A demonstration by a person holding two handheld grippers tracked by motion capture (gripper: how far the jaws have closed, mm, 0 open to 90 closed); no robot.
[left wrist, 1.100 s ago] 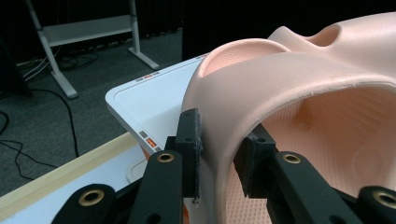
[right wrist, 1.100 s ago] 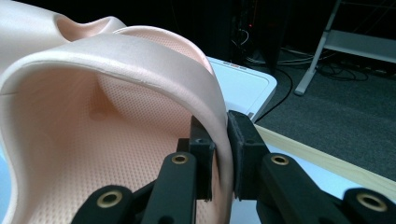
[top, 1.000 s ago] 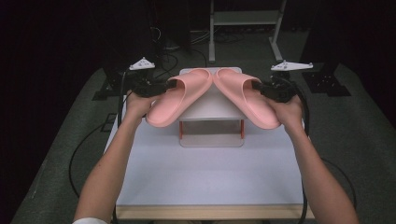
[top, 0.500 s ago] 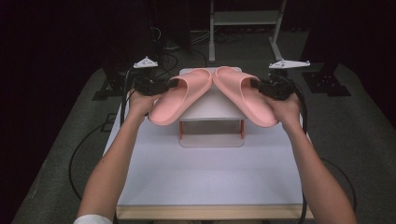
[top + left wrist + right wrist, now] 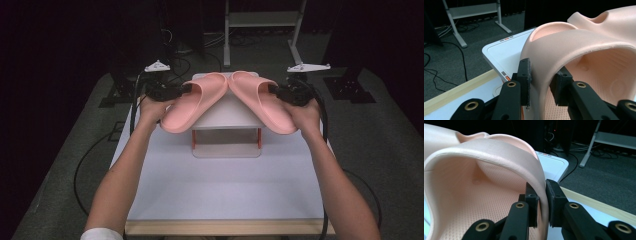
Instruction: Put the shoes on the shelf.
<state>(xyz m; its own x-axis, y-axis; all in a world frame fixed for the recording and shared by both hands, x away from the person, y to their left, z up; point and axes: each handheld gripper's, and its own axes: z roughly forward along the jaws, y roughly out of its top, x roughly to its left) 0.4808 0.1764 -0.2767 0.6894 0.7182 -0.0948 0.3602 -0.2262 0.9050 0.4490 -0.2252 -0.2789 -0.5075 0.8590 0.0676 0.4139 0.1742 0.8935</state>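
From the high view we see two pink slides held above a white stand point(image 5: 227, 112) at upper centre, toes meeting: the left gripper point(image 5: 172, 91) grips the left slide point(image 5: 192, 102), the right gripper point(image 5: 280, 92) the right slide point(image 5: 262, 100).

In the left gripper view, lower centre, we find the jaws clamped on the strap's edge, one pad point(image 5: 525, 80) outside, one inside.

The right gripper view likewise shows pads point(image 5: 555, 200) pinching the strap, plus the dimpled footbed.
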